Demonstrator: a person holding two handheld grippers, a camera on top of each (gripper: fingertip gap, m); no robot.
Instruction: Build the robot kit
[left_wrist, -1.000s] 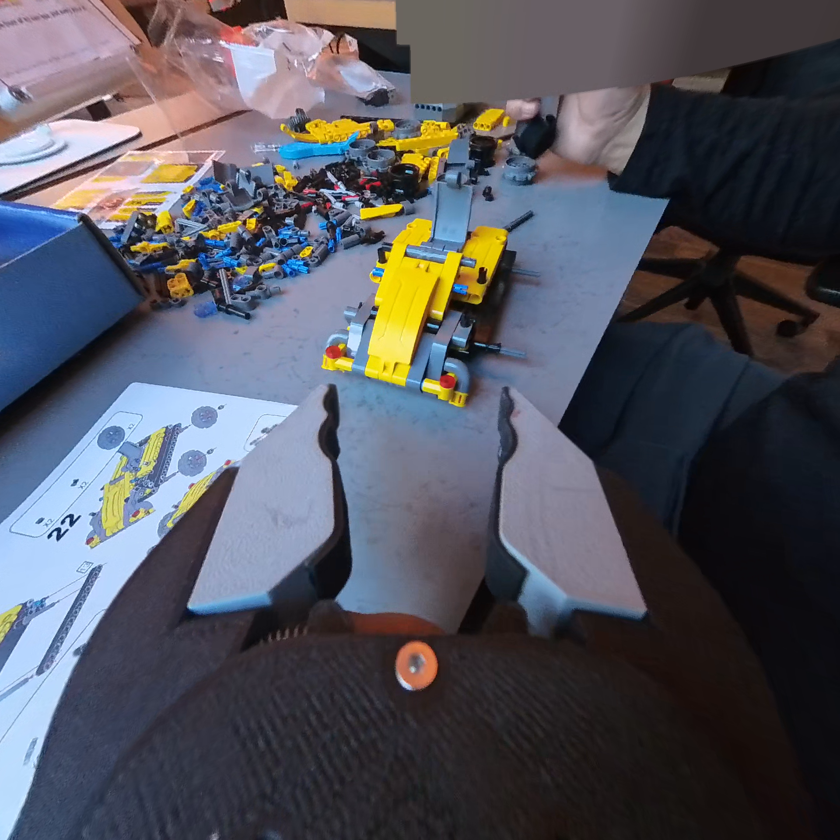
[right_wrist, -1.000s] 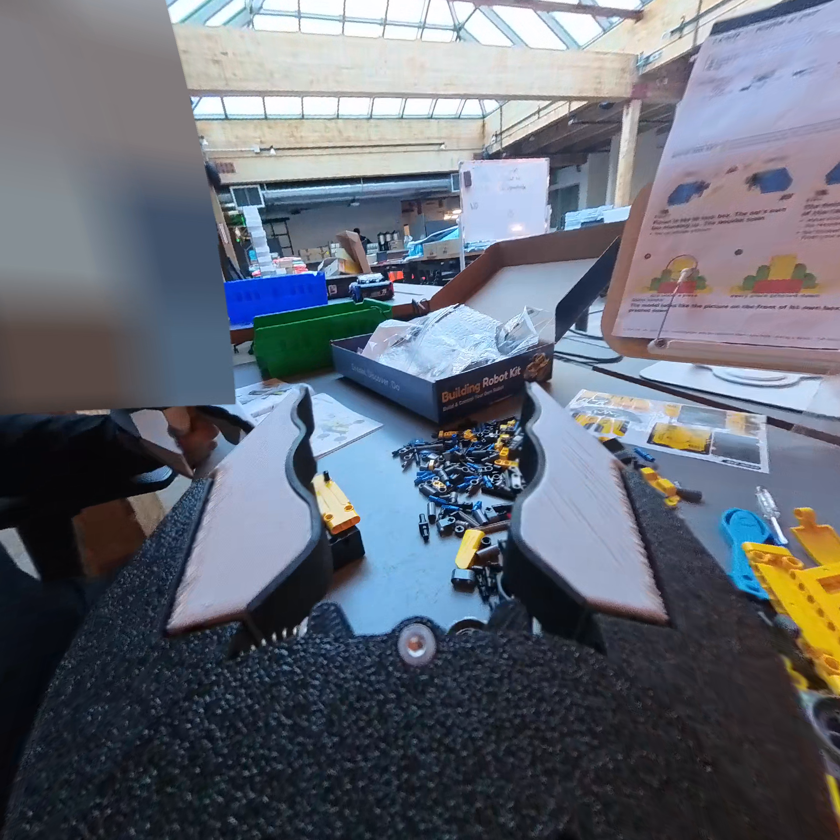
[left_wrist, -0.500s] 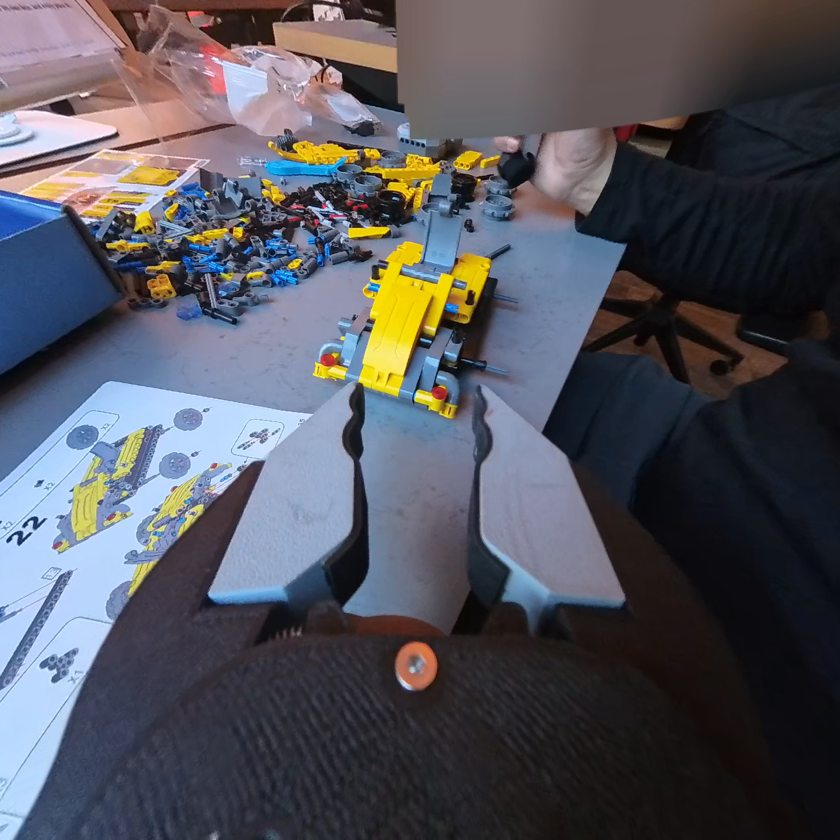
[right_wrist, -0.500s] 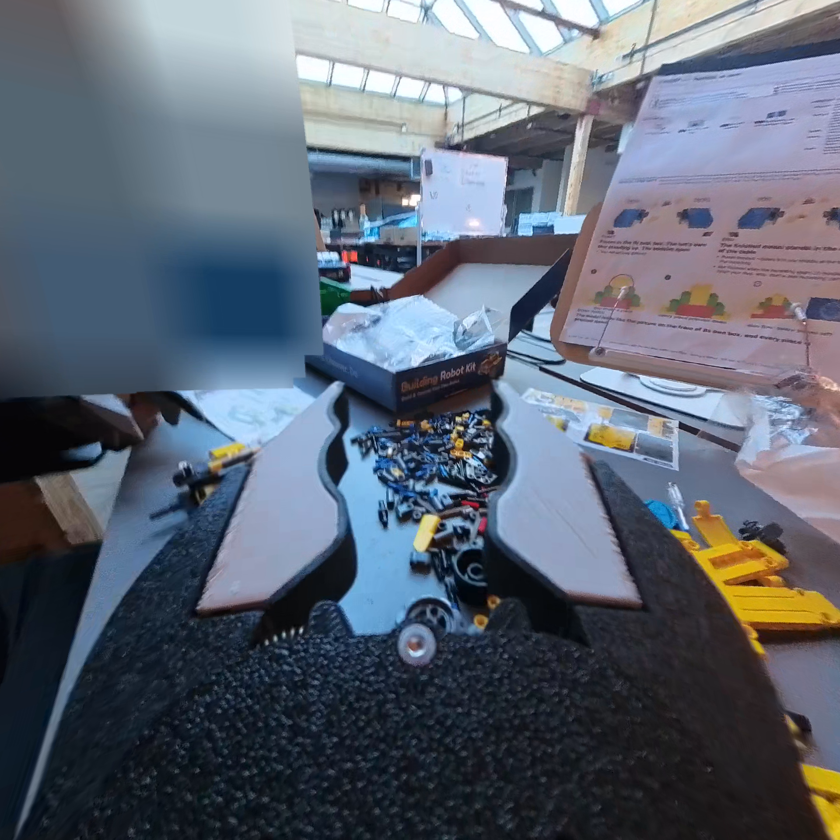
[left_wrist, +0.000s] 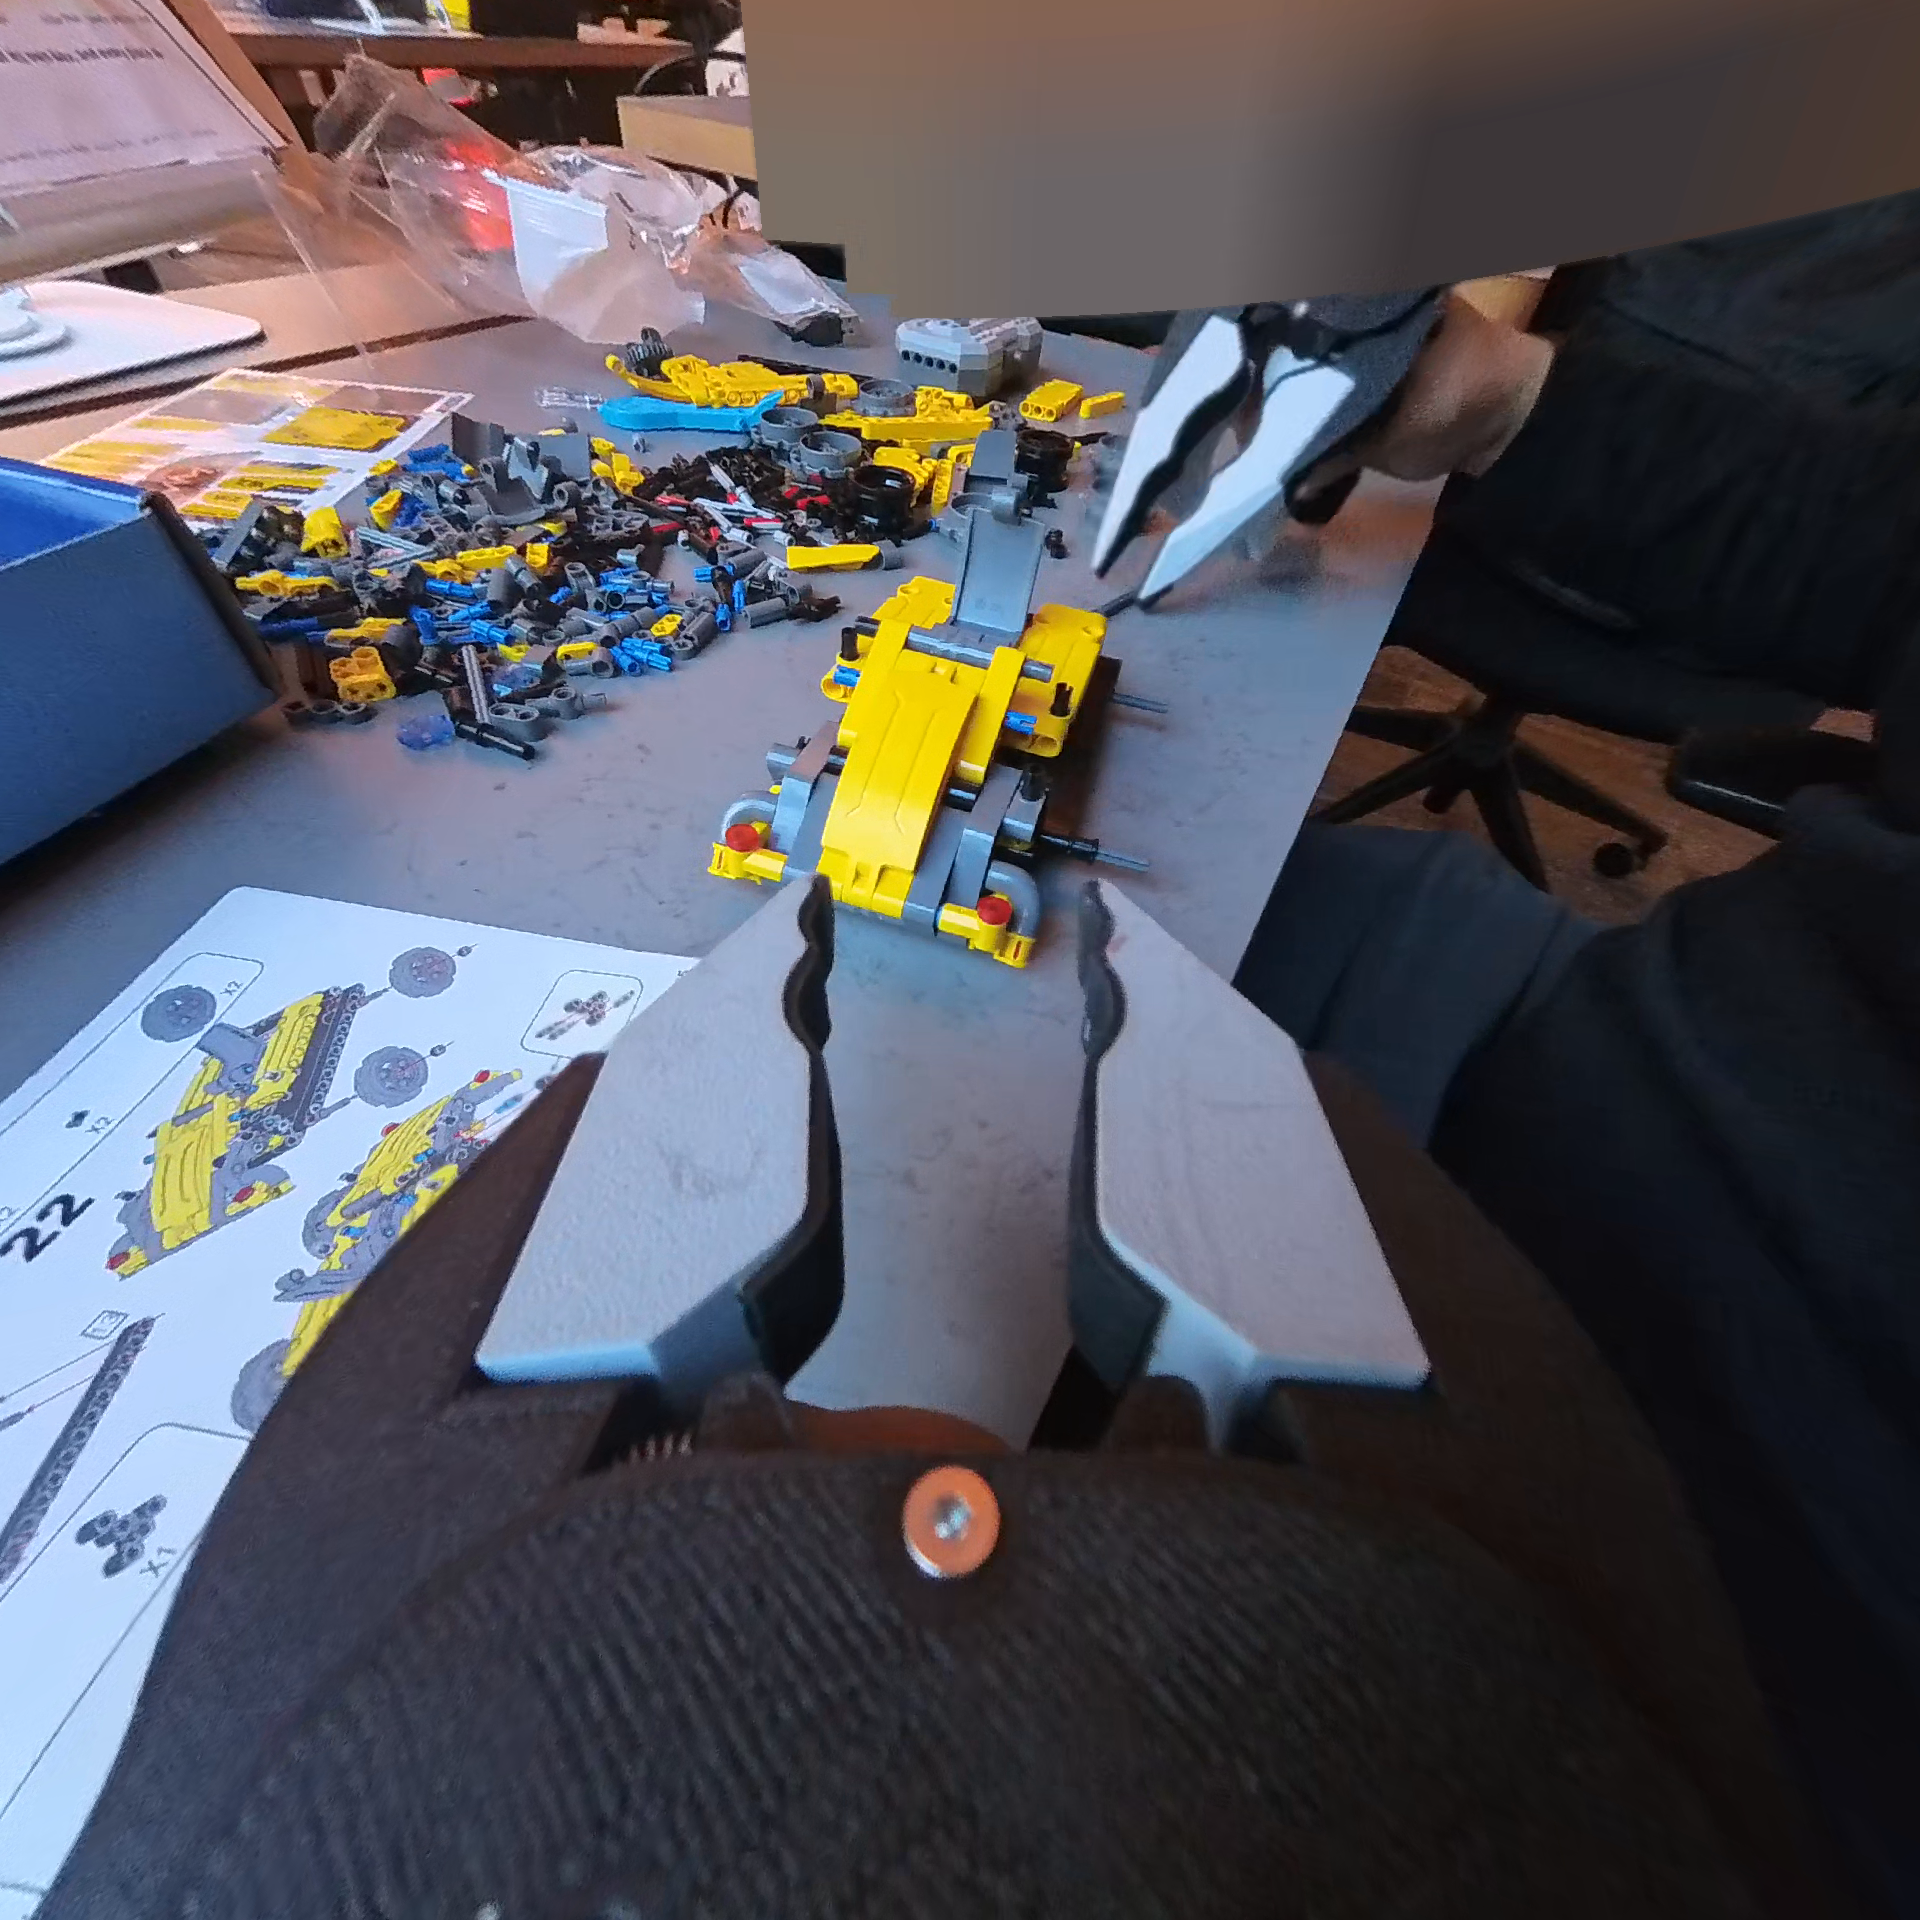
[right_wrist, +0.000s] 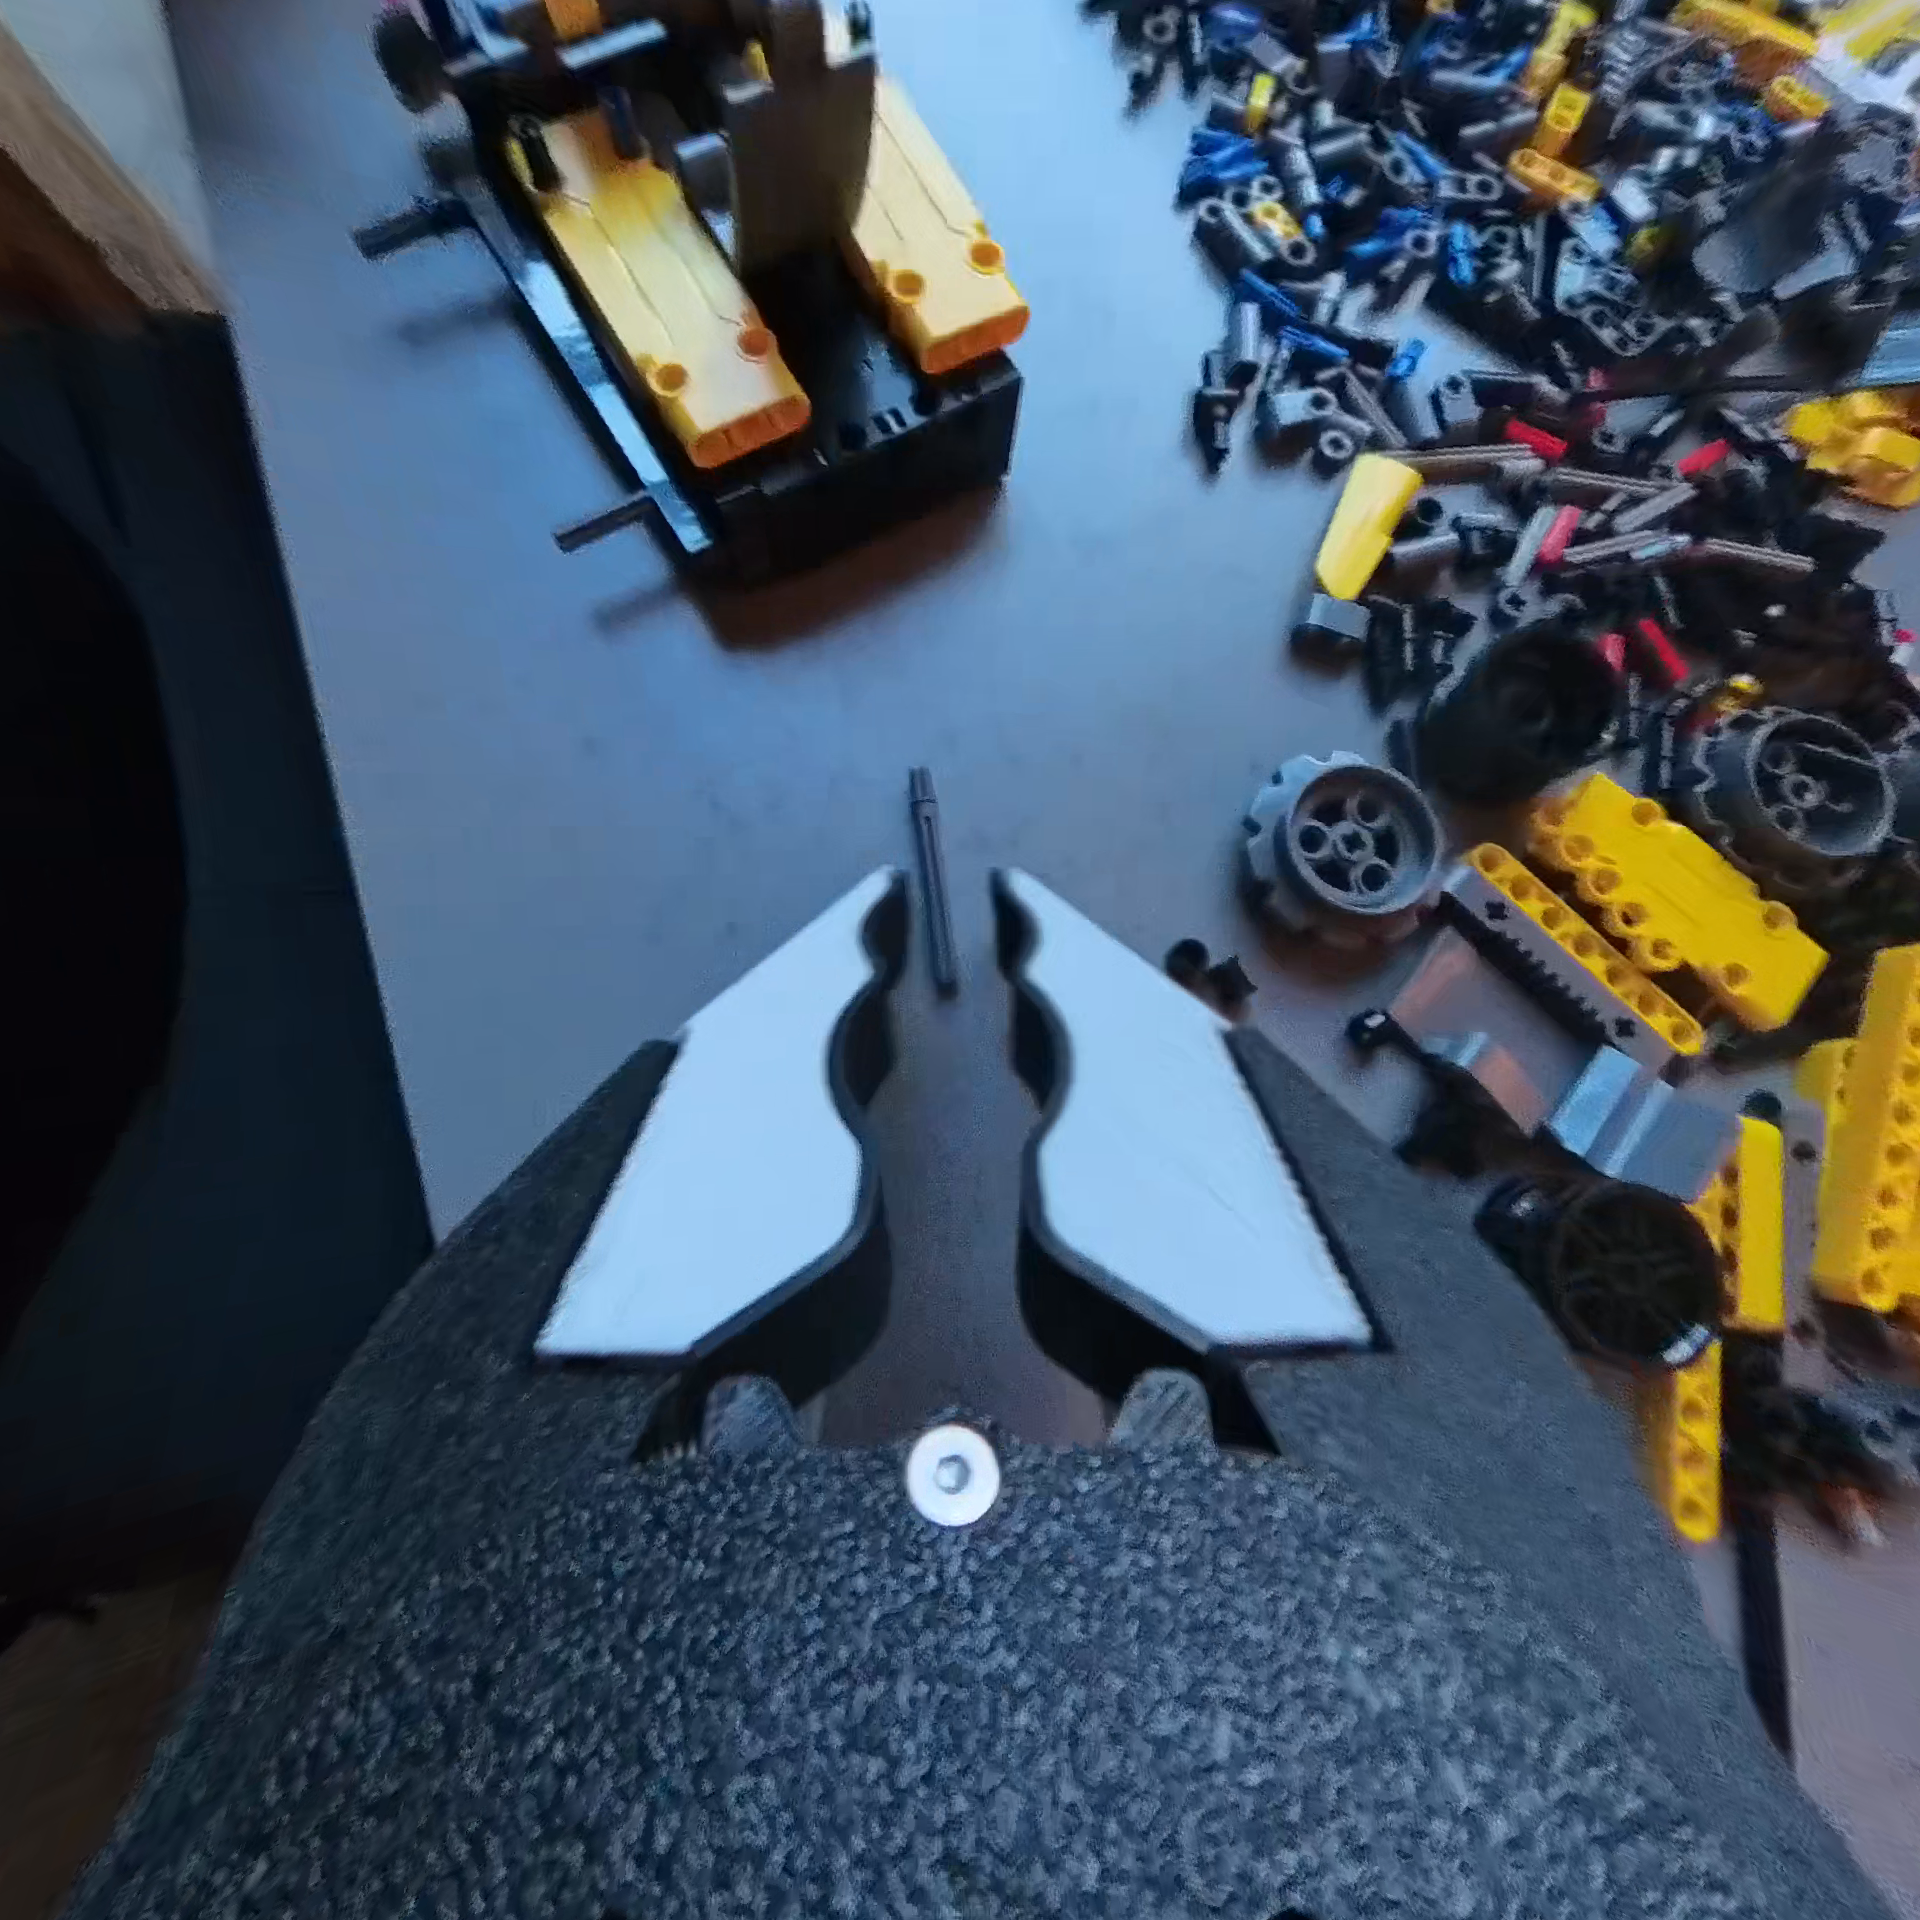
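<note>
Left gripper (left_wrist: 951, 914): jaws apart, nothing between them, hovering over bare grey table (left_wrist: 540, 831), tips just short of the front bumper of the yellow-and-grey brick vehicle (left_wrist: 914, 758). Open instruction booklet (left_wrist: 239, 1122) lies to its left; blue box (left_wrist: 94, 644) farther left.

Right gripper (right_wrist: 945, 883): jaws parted by a narrow gap, pointed down at the table. Thin black axle rod (right_wrist: 930, 883) lies flat between the fingertips, its far end poking out past them; contact cannot be told. Grey toothed wheel (right_wrist: 1345, 842) near on the right, beside the loose parts pile (right_wrist: 1558, 312). Vehicle's rear sits well ahead
</note>
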